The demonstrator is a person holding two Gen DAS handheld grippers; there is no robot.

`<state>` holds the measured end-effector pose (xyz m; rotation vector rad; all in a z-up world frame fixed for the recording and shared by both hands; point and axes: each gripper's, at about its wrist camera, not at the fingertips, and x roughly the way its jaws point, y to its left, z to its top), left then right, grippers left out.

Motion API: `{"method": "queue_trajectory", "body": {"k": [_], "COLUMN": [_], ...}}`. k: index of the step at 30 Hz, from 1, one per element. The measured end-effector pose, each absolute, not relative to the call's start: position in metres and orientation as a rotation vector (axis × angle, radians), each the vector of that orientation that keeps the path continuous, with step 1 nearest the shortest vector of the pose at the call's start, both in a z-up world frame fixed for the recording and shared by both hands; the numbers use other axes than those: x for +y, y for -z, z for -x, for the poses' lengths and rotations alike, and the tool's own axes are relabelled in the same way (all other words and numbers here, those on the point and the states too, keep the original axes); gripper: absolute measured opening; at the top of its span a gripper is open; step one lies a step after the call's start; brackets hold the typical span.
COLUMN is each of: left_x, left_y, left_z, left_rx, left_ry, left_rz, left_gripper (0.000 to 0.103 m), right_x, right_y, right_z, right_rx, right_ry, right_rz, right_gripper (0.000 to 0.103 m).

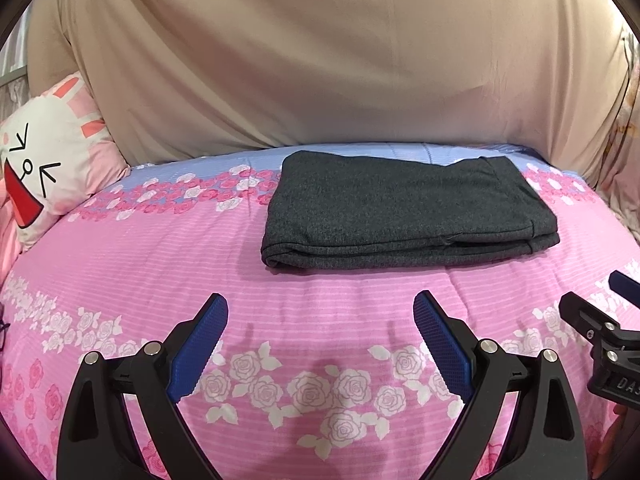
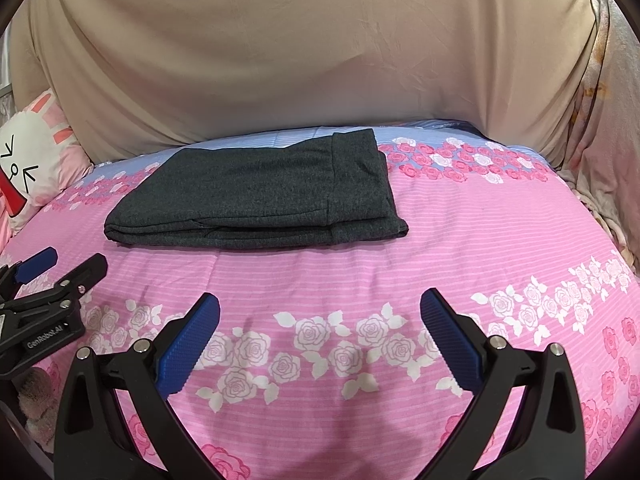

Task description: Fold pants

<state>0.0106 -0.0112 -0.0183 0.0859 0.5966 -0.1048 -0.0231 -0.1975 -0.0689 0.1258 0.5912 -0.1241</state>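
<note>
Bedspread (image 1: 280, 272) pink w/ roses | beige sheet (image 1: 320, 60) behind | pants (image 1: 404, 216) folded | left claw (image 1: 320, 328), right claw (image 2: 320, 324) both released

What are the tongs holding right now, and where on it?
Nothing. Left tongs and right tongs are open, apart from the folded pants.

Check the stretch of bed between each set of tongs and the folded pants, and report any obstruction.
Nothing visible blocks either path. Only bare pink rose-print bedspread lies between the open left tongs and the folded dark grey knit pants, and likewise ahead of the open right tongs.
</note>
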Motion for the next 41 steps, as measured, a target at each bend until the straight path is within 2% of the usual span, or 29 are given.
{"method": "queue_trajectory", "body": {"k": [31,36,37,41], "left_x": [-0.020,-0.021,-0.022,-0.022], "left_y": [0.025,0.026,0.026,0.026], "left_z": [-0.018,-0.018,-0.018,-0.017], "left_rx": [0.648,0.650,0.655,0.651], "left_ry": [0.054,0.053,0.063,0.074], "left_rz": [-0.150,-0.156,-0.160,-0.155], "left_gripper": [0.091,0.088,0.082,0.081], "right_x": [-0.168,-0.168,-0.168,-0.169], "right_y": [0.069,0.070,0.070,0.070], "right_z": [0.013,0.012,0.012,0.012], "right_rx": [0.615,0.618,0.617,0.616], "right_ry": [0.064,0.063,0.064,0.061], "right_rz": [-0.095,-0.095,-0.092,-0.095], "right_gripper": [0.098,0.098,0.098,0.098]}}
